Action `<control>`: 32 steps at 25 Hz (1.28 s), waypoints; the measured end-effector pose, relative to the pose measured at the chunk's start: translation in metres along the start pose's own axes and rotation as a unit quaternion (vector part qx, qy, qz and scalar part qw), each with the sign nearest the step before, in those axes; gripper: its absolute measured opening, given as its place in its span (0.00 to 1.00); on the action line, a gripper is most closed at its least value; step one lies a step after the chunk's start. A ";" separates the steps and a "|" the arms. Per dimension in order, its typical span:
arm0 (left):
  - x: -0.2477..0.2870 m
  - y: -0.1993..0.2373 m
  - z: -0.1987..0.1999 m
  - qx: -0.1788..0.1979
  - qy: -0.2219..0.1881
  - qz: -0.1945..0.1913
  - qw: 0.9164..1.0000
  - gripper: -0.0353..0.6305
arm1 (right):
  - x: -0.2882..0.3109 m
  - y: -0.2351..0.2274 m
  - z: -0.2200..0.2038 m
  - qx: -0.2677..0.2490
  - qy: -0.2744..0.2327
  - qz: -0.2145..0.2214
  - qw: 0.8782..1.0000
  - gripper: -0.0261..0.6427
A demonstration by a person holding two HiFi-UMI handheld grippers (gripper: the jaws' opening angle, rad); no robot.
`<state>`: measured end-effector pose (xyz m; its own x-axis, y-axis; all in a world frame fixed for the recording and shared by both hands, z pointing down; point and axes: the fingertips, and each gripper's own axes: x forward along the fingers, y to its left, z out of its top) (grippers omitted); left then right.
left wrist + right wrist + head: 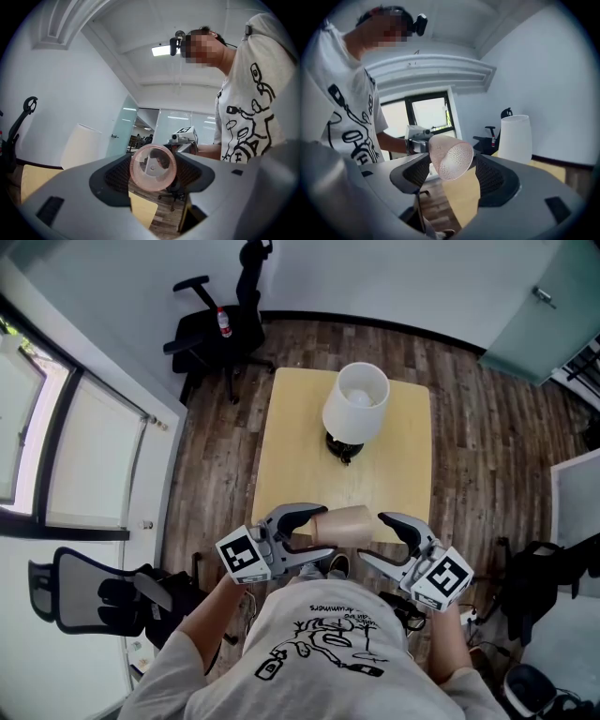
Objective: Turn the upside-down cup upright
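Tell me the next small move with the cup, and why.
Probably turn the left gripper so that the cup tips mouth up. Its tongs grip the cup, which lies on its side in the air. The right gripper has its tongs open at the cup's other end, not pressing on it, so only the left one can turn it.

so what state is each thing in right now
cup, on its side in the air, not yet upright
left claw, shut on one end of the cup
right claw, open, the cup's other end between its jaws
lamp, upright on the table
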<state>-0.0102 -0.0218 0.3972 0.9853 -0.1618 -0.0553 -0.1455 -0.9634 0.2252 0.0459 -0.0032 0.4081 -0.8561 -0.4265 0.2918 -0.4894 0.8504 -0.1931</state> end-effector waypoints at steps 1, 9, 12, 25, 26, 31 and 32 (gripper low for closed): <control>0.000 0.001 -0.001 0.000 0.003 0.002 1.000 0.49 | 0.001 -0.001 0.000 -0.035 0.022 -0.021 0.999 0.47; 0.003 0.008 -0.007 -0.002 0.014 0.014 1.000 0.49 | 0.009 -0.002 -0.001 -0.269 0.180 -0.131 0.937 0.53; 0.006 0.009 -0.008 -0.004 0.013 0.019 1.000 0.49 | 0.008 -0.007 -0.006 -0.346 0.242 -0.166 0.891 0.54; 0.020 0.004 -0.006 -0.005 0.023 0.029 0.999 0.49 | 0.021 -0.012 -0.018 -0.444 0.327 -0.197 0.810 0.56; 0.021 0.003 -0.006 -0.004 0.025 0.028 0.999 0.49 | 0.021 -0.013 -0.019 -0.446 0.329 -0.199 0.808 0.56; 0.025 -0.005 -0.005 -0.006 0.028 0.026 0.999 0.49 | 0.022 -0.018 -0.027 -0.445 0.345 -0.206 0.800 0.57; 0.026 -0.007 -0.005 -0.006 0.028 0.025 0.999 0.49 | 0.022 -0.018 -0.029 -0.443 0.348 -0.207 0.800 0.57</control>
<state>0.0165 -0.0187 0.3988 0.9805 -0.1964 0.0116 -0.1934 -0.9516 0.2387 0.0411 -0.0193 0.4450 -0.2004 -0.7150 0.6698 -0.1325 0.6972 0.7045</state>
